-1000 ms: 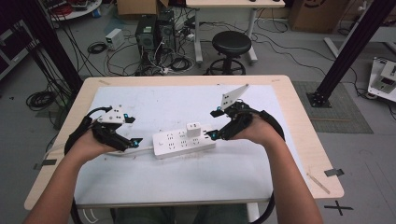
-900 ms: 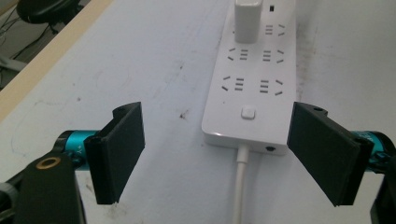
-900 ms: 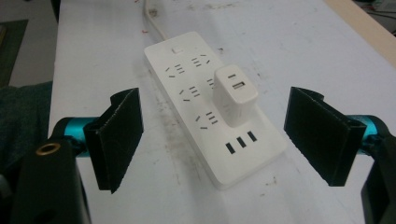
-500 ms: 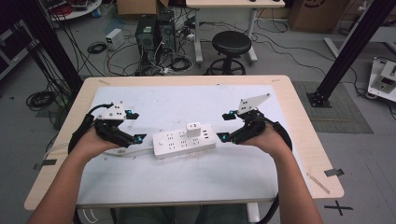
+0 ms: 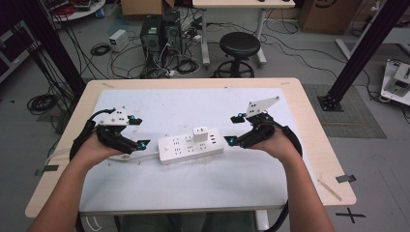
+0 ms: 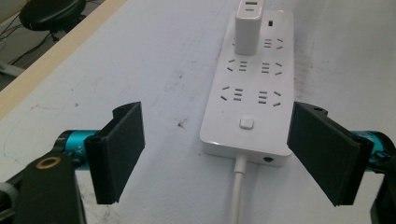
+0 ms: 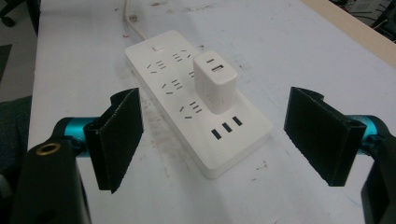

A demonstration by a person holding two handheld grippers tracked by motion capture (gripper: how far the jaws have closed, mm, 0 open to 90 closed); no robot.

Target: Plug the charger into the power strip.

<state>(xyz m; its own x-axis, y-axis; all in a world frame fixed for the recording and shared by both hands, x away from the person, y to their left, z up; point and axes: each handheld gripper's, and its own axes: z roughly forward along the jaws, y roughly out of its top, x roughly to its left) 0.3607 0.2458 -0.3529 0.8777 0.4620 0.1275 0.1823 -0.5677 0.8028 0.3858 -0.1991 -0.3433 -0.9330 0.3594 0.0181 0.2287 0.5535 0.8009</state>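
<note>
A white power strip (image 5: 183, 148) lies on the white mat mid-table, with a white USB charger (image 5: 199, 133) plugged into its top. Its white cable (image 5: 140, 155) runs off to the left. My left gripper (image 5: 139, 132) stands open just off the strip's left, cable end. In the left gripper view the strip (image 6: 254, 88) and the charger (image 6: 250, 23) lie ahead between the wide jaws of that gripper (image 6: 222, 149). My right gripper (image 5: 235, 128) is open just off the strip's right end. Its own view has the charger (image 7: 215, 81) and strip (image 7: 187, 98) ahead of the gripper (image 7: 219, 135).
The white mat (image 5: 193, 104) covers most of the wooden table (image 5: 309, 125). A thin wooden stick (image 5: 329, 188) lies near the table's right front corner. Beyond the far edge are a black stool (image 5: 239, 46), computer towers and floor cables.
My right hand has drawn back to the right, away from the strip's end. The left gripper has hardly moved. The strip stays where it was.
</note>
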